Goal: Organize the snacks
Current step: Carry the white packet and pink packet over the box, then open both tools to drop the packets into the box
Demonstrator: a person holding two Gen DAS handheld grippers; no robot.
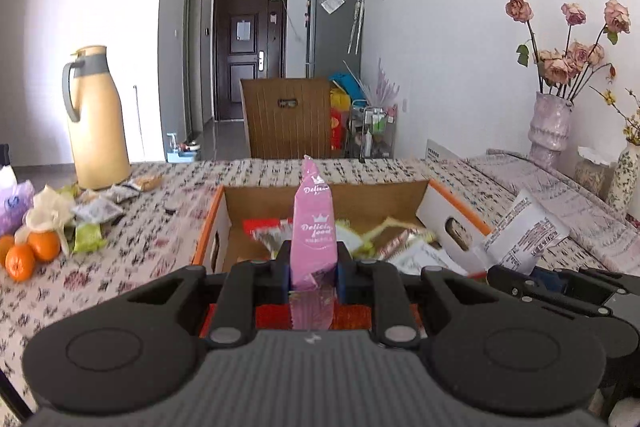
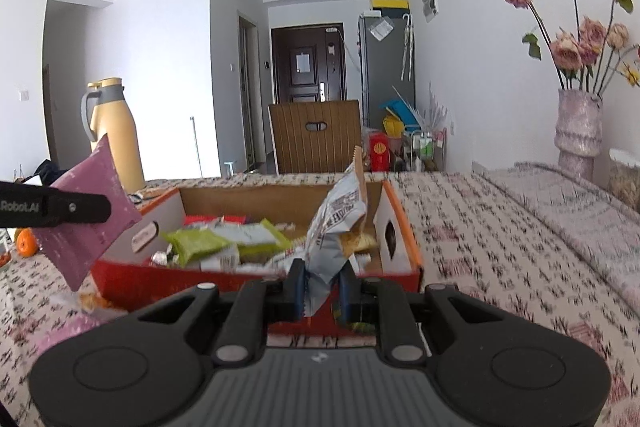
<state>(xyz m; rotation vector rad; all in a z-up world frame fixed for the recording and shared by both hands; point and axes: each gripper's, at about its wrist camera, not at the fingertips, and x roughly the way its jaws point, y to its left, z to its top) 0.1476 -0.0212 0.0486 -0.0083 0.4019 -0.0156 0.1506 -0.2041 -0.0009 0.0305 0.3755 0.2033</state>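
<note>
Left hand-held gripper clamped on a pink snack packet, upright at frame centre over the near edge of the open cardboard box; right hand-held gripper clamped on one silver-white snack bag, lower centre, over the box's near right corner, box already holding several wrappers. Box sits on a bench with floral cloth; left of frame holds one yellow thermos jug, three oranges, loose packets. Right: one pink vase of dried roses; behind, one wooden chair, dark door.
</note>
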